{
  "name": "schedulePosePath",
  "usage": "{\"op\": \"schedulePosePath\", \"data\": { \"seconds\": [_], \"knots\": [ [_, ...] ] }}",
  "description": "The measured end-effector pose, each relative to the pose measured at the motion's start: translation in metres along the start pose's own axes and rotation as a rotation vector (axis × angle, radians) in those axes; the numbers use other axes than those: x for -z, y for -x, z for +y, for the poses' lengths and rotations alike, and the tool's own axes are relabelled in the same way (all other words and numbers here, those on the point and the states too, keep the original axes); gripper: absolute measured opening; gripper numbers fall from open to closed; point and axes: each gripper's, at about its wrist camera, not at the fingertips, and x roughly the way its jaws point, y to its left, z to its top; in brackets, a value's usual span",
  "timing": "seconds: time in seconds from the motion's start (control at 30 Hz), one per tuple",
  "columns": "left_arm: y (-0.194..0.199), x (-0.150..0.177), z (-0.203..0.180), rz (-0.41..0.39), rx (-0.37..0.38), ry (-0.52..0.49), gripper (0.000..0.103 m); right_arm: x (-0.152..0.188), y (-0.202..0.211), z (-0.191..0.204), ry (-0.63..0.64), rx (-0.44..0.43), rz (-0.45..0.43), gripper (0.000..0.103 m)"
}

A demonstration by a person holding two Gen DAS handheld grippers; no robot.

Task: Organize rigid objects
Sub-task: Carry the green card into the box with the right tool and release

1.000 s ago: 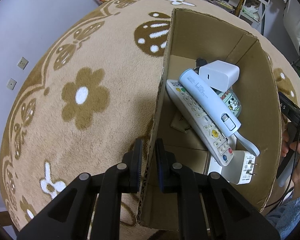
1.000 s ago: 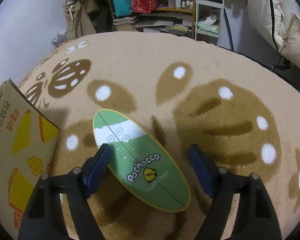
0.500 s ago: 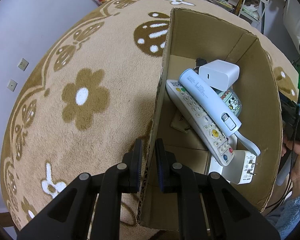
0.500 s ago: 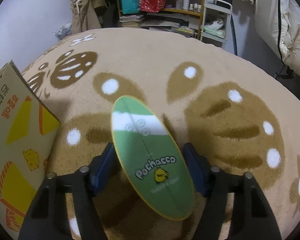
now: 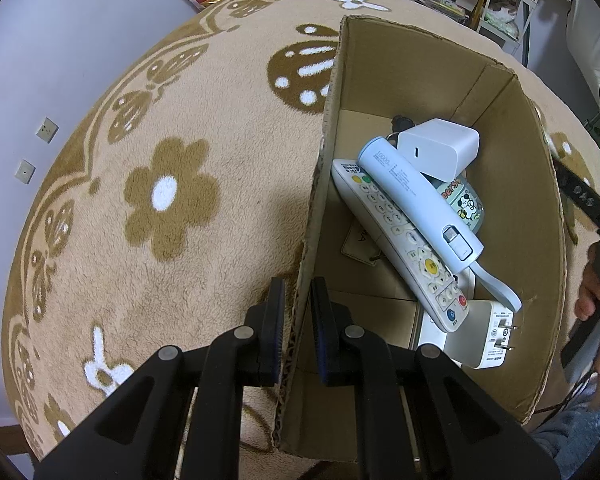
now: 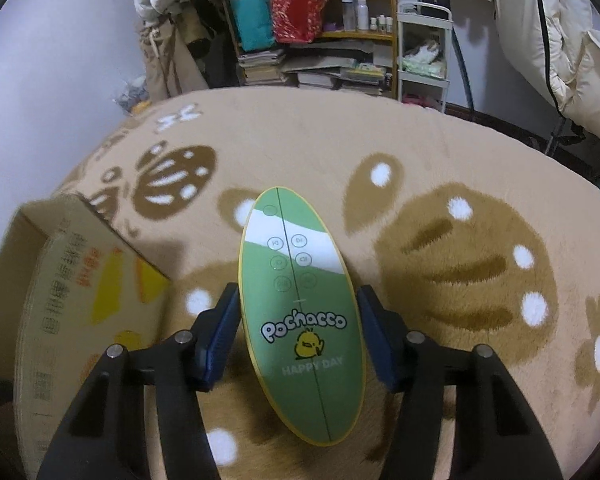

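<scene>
The left claw (image 5: pixel 296 320) is pinching the near wall of the cardboard box (image 5: pixel 380 76), its pads clamped narrow on the cardboard edge. Inside the box a white remote (image 5: pixel 400 240), a pale blue power bank (image 5: pixel 416 200) and two white chargers (image 5: pixel 440 146) are lying piled together. The right claw (image 6: pixel 296 336) is closing on the green oval speaker (image 6: pixel 300 312), gripping it by both sides and holding it tilted above the flower-patterned rug (image 6: pixel 460 240), just beside the box.

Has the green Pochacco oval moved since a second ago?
Yes. The green Pochacco oval has lifted off the flower rug and swung upright between the right gripper's closing jaws, nearer the cardboard box.
</scene>
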Motion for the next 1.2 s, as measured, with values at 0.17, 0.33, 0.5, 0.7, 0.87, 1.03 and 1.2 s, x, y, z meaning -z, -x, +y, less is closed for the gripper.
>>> {"op": "schedulePosePath", "data": {
  "seconds": [0.17,0.33,0.5,0.7,0.87,1.03,1.2],
  "knots": [
    [0.000,0.001,-0.002,0.000,0.001,0.001,0.012,-0.015,0.034,0.009,-0.002,-0.078,-0.060,0.062],
    [0.000,0.001,-0.002,0.000,0.000,0.000,0.012,-0.029,0.064,0.022,0.026,-0.116,-0.096,0.062],
    [0.001,0.001,-0.003,0.000,-0.004,-0.002,0.012,-0.034,0.083,0.046,0.069,-0.161,-0.103,0.062],
    [0.001,0.001,-0.003,0.000,-0.006,-0.002,0.012,-0.028,0.086,0.088,0.157,-0.240,-0.090,0.062],
    [0.001,0.001,-0.003,0.000,-0.005,-0.002,0.012,-0.014,0.084,0.124,0.249,-0.285,-0.065,0.062],
    [0.001,0.000,-0.002,0.001,0.001,0.003,0.012,0.003,0.072,0.143,0.333,-0.298,-0.001,0.062],
    [0.000,0.000,-0.001,0.002,0.006,0.007,0.012,0.013,0.071,0.152,0.402,-0.306,0.044,0.062]
  ]
}}
